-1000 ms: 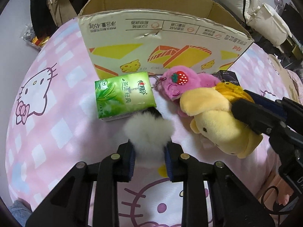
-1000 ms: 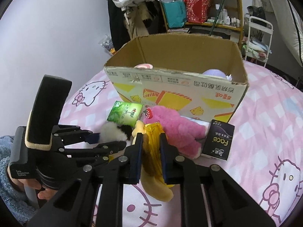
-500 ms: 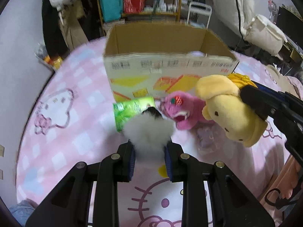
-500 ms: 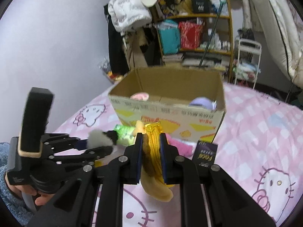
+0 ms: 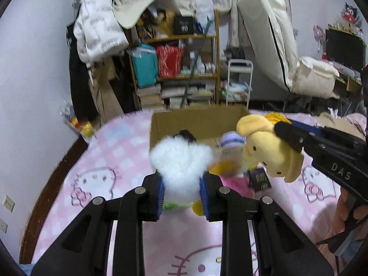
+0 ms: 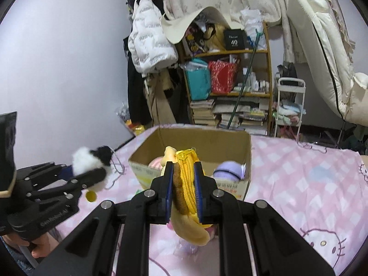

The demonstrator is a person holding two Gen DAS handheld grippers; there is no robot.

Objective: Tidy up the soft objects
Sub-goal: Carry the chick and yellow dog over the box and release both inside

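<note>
My left gripper (image 5: 181, 192) is shut on a white fluffy plush (image 5: 180, 166) with a black end and holds it in the air before the open cardboard box (image 5: 197, 122). It also shows in the right wrist view (image 6: 88, 161), left of the box (image 6: 247, 158). My right gripper (image 6: 183, 184) is shut on a yellow plush pouch with a zipper (image 6: 185, 181), held above the bed near the box. The yellow plush (image 5: 269, 151) hangs at the right in the left wrist view. A purple soft item (image 6: 227, 170) and a pink one (image 6: 156, 163) lie inside the box.
A pink plush (image 5: 234, 184), a green tissue pack (image 5: 177, 205) and a black packet (image 5: 260, 179) lie on the pink Hello Kitty bedspread (image 5: 96, 161) in front of the box. A cluttered shelf (image 6: 230, 80) and hanging coats stand behind the bed.
Both grippers have lifted their plush toys up off the bed to about the box's height. The box and room behind now show more fully.
</note>
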